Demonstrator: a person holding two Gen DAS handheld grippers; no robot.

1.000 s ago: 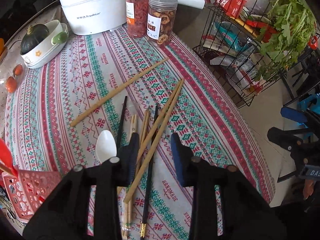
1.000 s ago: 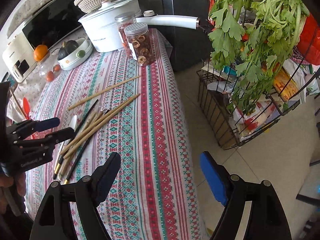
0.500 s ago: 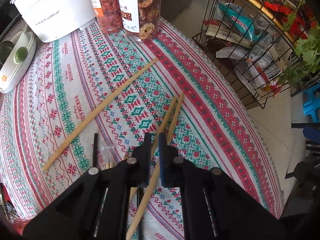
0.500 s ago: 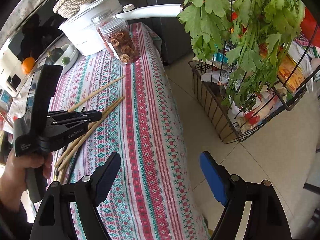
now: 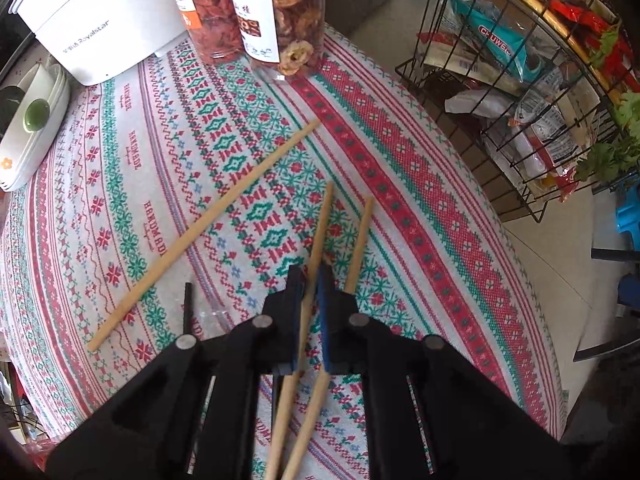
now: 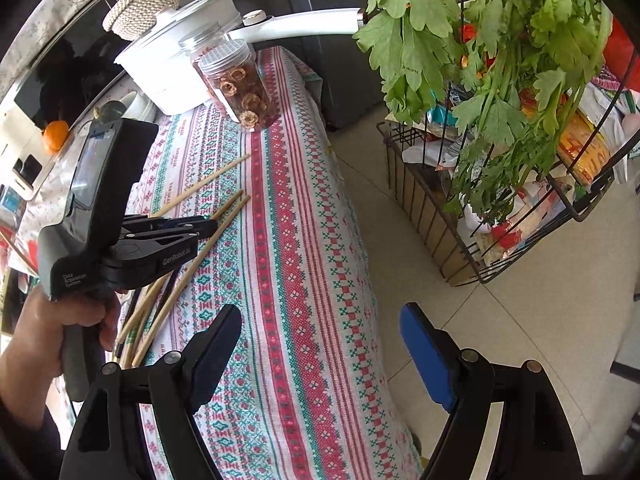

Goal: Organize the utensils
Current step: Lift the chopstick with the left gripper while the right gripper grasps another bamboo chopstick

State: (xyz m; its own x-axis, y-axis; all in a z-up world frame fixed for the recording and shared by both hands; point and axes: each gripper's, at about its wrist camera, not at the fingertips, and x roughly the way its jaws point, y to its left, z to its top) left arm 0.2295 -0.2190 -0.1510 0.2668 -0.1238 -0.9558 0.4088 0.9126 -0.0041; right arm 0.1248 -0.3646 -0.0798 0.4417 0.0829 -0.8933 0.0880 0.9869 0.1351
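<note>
Left wrist view: your left gripper fingers pinched tight on one wooden chopstick, mid-shaft, over tabletop. Second chopstick just beside it; third chopstick lies apart, left. Black chopstick partly hidden. Right wrist view: your right gripper fingers spread wide, holding nothing, at tabletop edge. Jar at far end.

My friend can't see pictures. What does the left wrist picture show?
The left gripper is shut on one wooden chopstick above a patterned tablecloth. More chopsticks lie alongside, with two jars and a white pot behind.
</note>
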